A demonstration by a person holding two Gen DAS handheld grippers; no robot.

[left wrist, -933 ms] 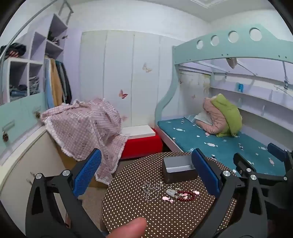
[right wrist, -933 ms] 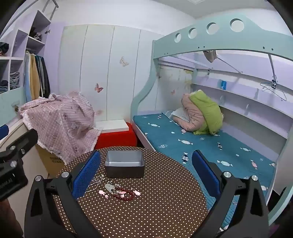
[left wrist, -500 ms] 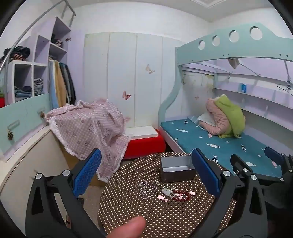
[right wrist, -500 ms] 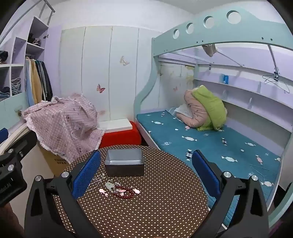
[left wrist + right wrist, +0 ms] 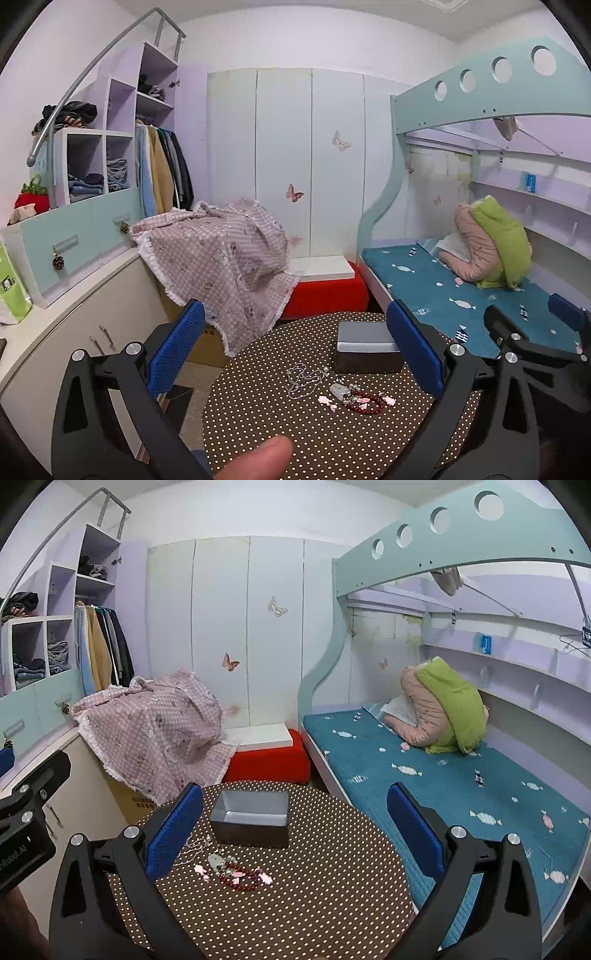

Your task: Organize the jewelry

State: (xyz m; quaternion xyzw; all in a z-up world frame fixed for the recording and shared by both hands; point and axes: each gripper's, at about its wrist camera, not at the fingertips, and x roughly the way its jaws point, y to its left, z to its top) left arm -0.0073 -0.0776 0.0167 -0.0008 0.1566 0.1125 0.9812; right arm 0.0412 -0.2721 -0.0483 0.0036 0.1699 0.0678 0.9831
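A round table (image 5: 280,435) (image 5: 332,904) with a brown polka-dot cloth carries a small heap of jewelry: a silver chain (image 5: 304,376) (image 5: 192,849), a pale pendant (image 5: 338,389), pink charms and a dark red bead bracelet (image 5: 364,404) (image 5: 240,880). Behind the heap stands an open grey box (image 5: 365,350) (image 5: 251,821), and nothing shows inside it. My left gripper (image 5: 295,354) hovers open above the table's near side, nothing between its blue pads. My right gripper (image 5: 295,834) is open too, held above the table and apart from the jewelry.
A bunk bed with a teal mattress (image 5: 443,775) runs along the right. A red ottoman (image 5: 325,291), a pink checked cloth (image 5: 221,258) over a box, and a white cabinet (image 5: 74,314) stand at the left and back. A fingertip (image 5: 258,461) shows at the bottom edge.
Both cameras have pulled back and risen a little, so the table and jewelry sit lower and smaller in view. Both grippers stay open; nothing on the table has moved.
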